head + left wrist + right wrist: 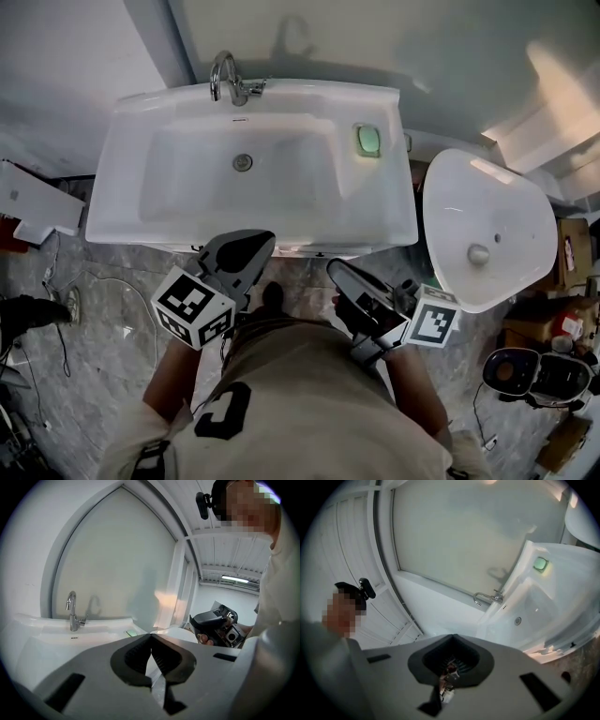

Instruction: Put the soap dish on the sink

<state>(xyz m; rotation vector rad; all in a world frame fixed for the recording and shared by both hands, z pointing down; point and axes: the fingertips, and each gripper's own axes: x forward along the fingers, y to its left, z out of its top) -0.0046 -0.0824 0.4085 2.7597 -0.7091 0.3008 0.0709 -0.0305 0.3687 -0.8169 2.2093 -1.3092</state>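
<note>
Tiled room with a grey marbled floor (112, 281) and pale walls. White sink (131, 202), rectangular, seen from above; chrome faucet (225, 80) at the middle of its back rim, round drain (243, 162) in the bowl. Soap dish (368, 140), green, small, lying flat on the sink's right rear ledge, right of the bowl and well apart from both tools. Second white basin (487, 225), rounded, just beside the sink on the right, with cardboard boxes (572, 248) past it. Person in a beige shirt (281, 394) standing at the sink's front edge. Left hand-held gripper (150, 637): held in front of the body below the sink's front rim, jaws pressed together at the tips, nothing between them; marker cube (192, 307) on its rear. Right hand-held gripper (451, 637): held likewise at the person's right, jaws pressed together, holding nothing; marker cube (434, 319) on its rear.
</note>
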